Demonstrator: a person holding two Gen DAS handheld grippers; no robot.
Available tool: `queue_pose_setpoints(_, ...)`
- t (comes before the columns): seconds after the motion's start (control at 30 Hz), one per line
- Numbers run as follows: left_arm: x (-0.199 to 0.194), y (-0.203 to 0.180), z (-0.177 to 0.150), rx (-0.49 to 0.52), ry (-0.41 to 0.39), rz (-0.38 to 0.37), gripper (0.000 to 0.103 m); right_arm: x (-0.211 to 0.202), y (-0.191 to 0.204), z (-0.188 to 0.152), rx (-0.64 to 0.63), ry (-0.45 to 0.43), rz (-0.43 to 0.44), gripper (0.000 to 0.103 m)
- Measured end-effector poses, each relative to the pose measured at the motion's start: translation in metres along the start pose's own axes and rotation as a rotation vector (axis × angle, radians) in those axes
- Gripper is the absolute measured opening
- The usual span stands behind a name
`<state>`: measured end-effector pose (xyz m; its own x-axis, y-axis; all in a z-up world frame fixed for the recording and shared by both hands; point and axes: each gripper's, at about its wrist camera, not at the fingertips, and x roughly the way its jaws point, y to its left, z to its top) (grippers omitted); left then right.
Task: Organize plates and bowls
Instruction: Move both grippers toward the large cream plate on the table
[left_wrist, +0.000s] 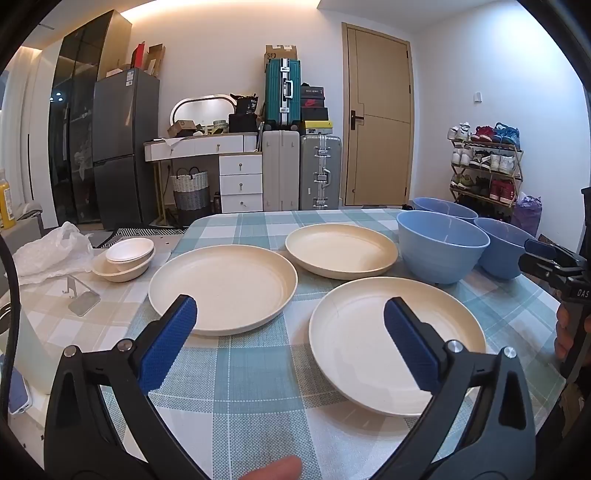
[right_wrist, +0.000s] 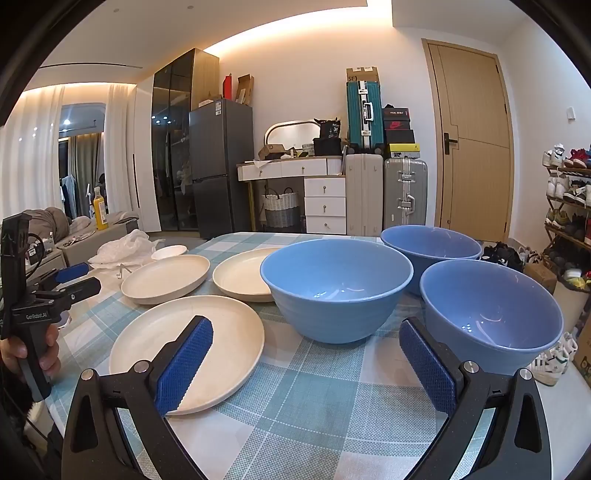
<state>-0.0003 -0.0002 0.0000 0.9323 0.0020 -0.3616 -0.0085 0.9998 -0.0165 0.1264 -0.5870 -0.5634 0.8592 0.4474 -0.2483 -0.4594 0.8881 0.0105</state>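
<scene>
Three cream plates (left_wrist: 397, 343) ahead of open left hand-held gripper (left_wrist: 290, 314), none gripped.

Three cream plates (left_wrist: 222, 284) (left_wrist: 341, 249) (left_wrist: 397, 341) lay flat and apart on the checked cloth, two behind, one nearer. To their right stood three blue bowls (right_wrist: 336, 286) (right_wrist: 430, 245) (right_wrist: 491, 306), upright, empty and close together, the middle one beside the far plate.

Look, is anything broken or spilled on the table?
Nothing stands out. The three plates lie flat and clean, and the three bowls stand upright and empty on the tablecloth.
</scene>
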Motion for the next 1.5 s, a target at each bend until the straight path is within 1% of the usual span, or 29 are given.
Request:
queue_pose_setpoints(0.03,-0.0001,0.0000,0.0000,0.001,-0.002,0.001,0.101,0.0002,0.0001,0.0000,-0.005,0.006,-0.002,0.103)
queue_pose_setpoints(0.93,0.0000,-0.0001,0.0000,0.000,0.005,0.002,0.101,0.0003,0.0002,-0.0002,-0.003,0.002,-0.001,0.103)
queue_pose_setpoints(1.07,0.0005,0.0002,0.0000,0.002,0.008,-0.012,0.101,0.0005,-0.0001,-0.0002,-0.002,0.002,0.000,0.103)
queue_pose_setpoints(1.5,0.0017,-0.0022,-0.0014,-0.005,0.014,-0.001,0.101,-0.0017,-0.0001,-0.0033,-0.004,0.004,-0.002,0.103)
